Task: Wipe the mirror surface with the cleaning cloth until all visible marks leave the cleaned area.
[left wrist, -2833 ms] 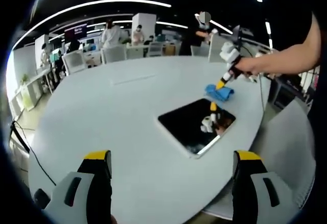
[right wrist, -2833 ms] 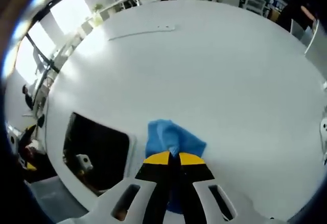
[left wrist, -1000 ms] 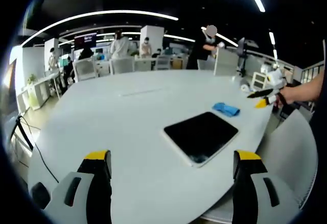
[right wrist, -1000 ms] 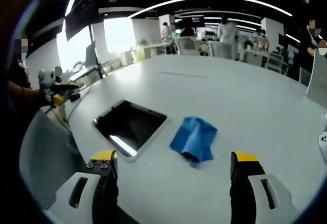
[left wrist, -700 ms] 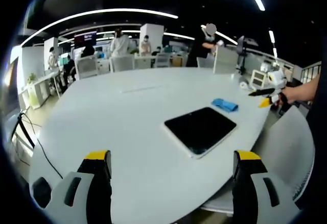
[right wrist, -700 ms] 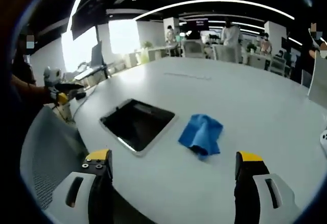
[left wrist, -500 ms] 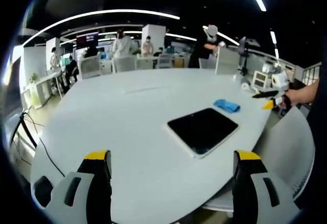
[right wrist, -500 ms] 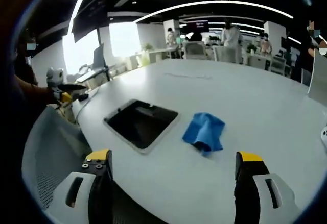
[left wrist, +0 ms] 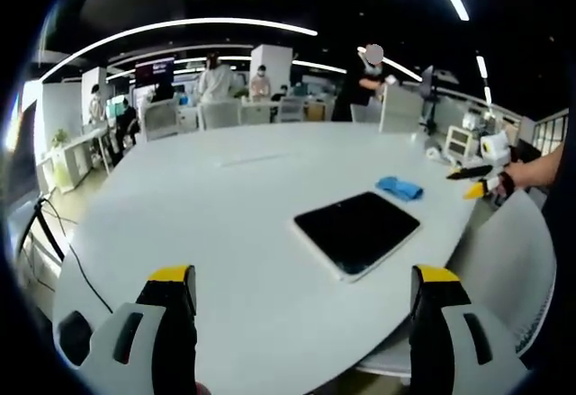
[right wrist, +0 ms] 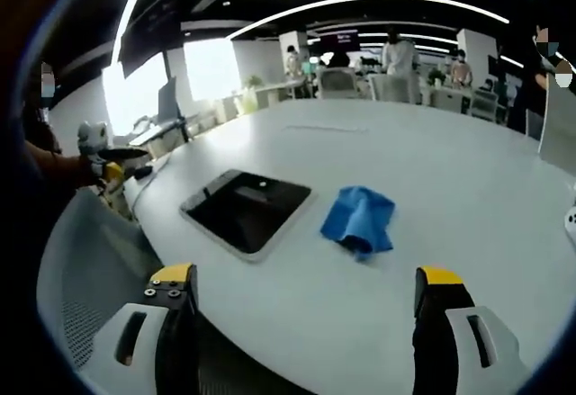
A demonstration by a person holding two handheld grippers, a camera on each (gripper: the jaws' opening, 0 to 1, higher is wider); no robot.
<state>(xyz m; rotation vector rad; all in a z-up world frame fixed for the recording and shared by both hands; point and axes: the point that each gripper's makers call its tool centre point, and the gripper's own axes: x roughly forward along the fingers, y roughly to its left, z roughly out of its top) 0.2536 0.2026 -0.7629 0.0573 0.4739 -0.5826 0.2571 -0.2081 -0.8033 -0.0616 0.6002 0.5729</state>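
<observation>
Mirror [left wrist: 357, 230] lies near the white table [left wrist: 207, 206] edge, blue cloth [right wrist: 359, 219] just beside it. Left gripper [left wrist: 301, 323] and right gripper [right wrist: 310, 323] hover clear, jaws spread, apparently empty.

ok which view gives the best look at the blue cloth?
The right gripper view: the blue cloth lies near centre, large enough to show its folds, beside the mirror on the white table. In the left gripper view the cloth is small and far, past the mirror.
</observation>
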